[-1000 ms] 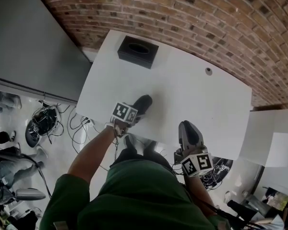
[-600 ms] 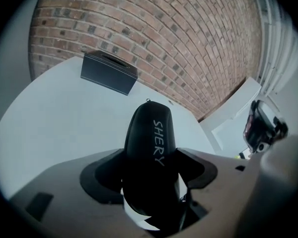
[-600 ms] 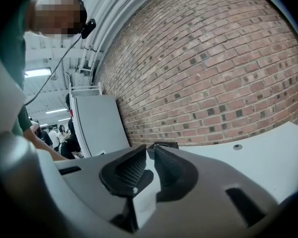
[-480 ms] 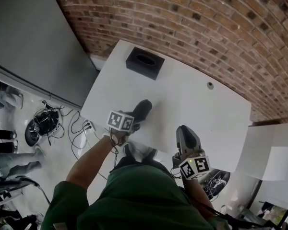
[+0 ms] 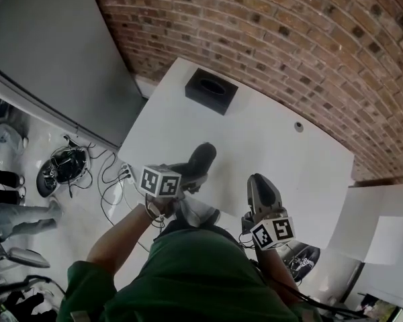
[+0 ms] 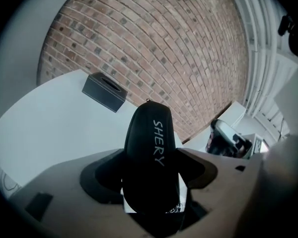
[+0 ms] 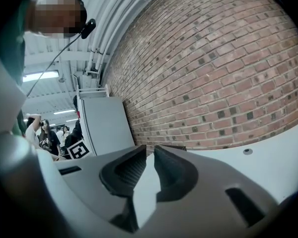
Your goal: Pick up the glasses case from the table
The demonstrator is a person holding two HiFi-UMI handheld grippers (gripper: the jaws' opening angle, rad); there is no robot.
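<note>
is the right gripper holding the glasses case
No, the glasses case sits in the left gripper; the right gripper has nothing between its jaws.

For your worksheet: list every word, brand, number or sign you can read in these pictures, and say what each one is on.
"SHERY": white letters on the black glasses case, gripped in the left gripper.
Small white print at the case's near end: too small to read.
Square markers on the cubes of the left gripper and right gripper: black-and-white patterns, no words.
</note>
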